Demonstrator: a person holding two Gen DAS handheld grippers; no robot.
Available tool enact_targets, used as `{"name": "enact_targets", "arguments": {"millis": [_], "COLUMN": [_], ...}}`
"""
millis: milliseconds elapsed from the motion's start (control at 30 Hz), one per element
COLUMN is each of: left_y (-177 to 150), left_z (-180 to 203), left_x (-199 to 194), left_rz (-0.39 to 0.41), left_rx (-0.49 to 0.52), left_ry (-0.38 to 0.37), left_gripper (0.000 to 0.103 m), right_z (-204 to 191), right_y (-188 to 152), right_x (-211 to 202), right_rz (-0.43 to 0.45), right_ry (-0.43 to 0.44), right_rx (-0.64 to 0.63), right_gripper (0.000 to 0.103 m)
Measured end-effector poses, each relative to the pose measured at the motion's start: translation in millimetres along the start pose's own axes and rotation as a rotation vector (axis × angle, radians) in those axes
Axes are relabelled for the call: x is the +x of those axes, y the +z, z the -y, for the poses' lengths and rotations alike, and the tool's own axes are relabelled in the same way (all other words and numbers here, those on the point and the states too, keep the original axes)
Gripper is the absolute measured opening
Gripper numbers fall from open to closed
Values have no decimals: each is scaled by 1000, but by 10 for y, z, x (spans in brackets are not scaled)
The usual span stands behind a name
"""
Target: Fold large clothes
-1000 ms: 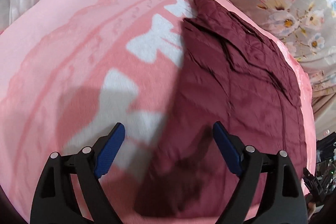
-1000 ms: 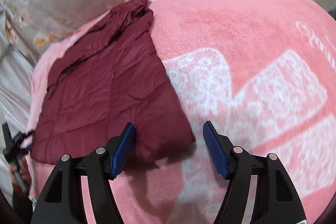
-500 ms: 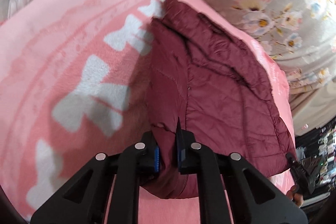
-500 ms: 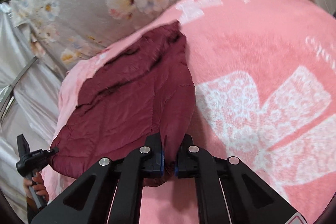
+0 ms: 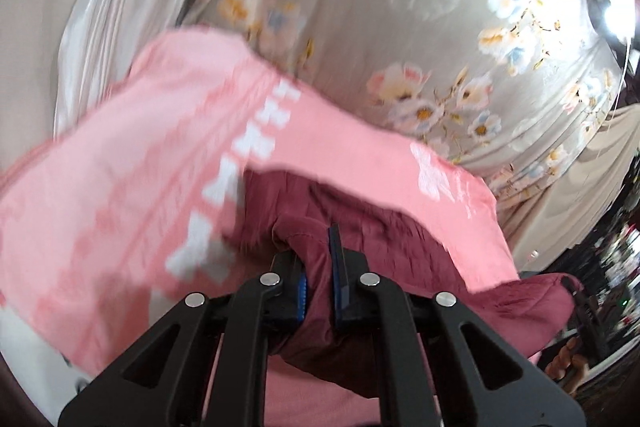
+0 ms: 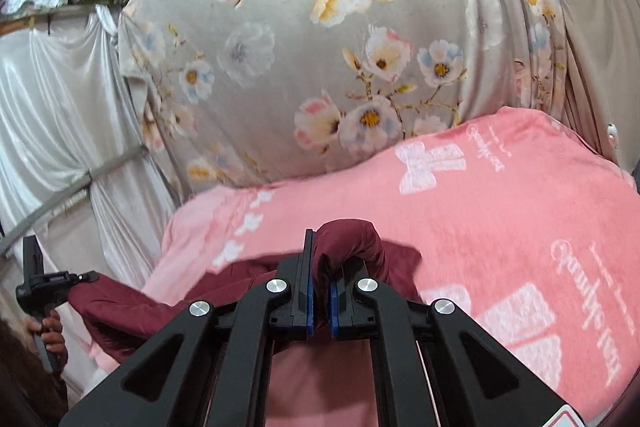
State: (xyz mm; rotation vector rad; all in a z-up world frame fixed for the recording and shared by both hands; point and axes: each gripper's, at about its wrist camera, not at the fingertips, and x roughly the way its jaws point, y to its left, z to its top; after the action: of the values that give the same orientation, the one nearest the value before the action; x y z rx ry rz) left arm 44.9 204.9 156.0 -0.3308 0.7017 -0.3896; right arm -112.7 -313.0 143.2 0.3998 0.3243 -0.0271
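Both tongs (image 5: 318, 277) (image 6: 319, 301) w/ maroon jacket (image 5: 400, 251)

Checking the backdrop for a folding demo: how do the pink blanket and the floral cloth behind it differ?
The pink blanket lies spread out under the maroon jacket; the floral cloth hangs upright behind it. The pink blanket carries white bows and script; the floral cloth is grey-beige with pastel blossoms. Both look soft and plush.

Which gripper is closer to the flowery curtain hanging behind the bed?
Neither clearly. The left gripper and right gripper each have jaws shut on a corner of the dark red jacket above the pink blanket, both well short of the curtain.
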Motion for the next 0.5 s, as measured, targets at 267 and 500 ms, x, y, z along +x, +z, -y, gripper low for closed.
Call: {"name": "enact_targets", "arguments": {"millis": [267, 500], "left_y": [491, 425], "left_z": [145, -211], "left_x": [1357, 2720], "left_rz": [-64, -221], "left_rx": [100, 82], "left_ry": [222, 390], "left_gripper": [9, 11], "right_z": [481, 727], "right_y": [113, -227], "right_x": [1491, 2531], "right_rz": [-100, -213], "right_ry": [-133, -274], "right_rx": [159, 154], "right_gripper": [5, 5]}}
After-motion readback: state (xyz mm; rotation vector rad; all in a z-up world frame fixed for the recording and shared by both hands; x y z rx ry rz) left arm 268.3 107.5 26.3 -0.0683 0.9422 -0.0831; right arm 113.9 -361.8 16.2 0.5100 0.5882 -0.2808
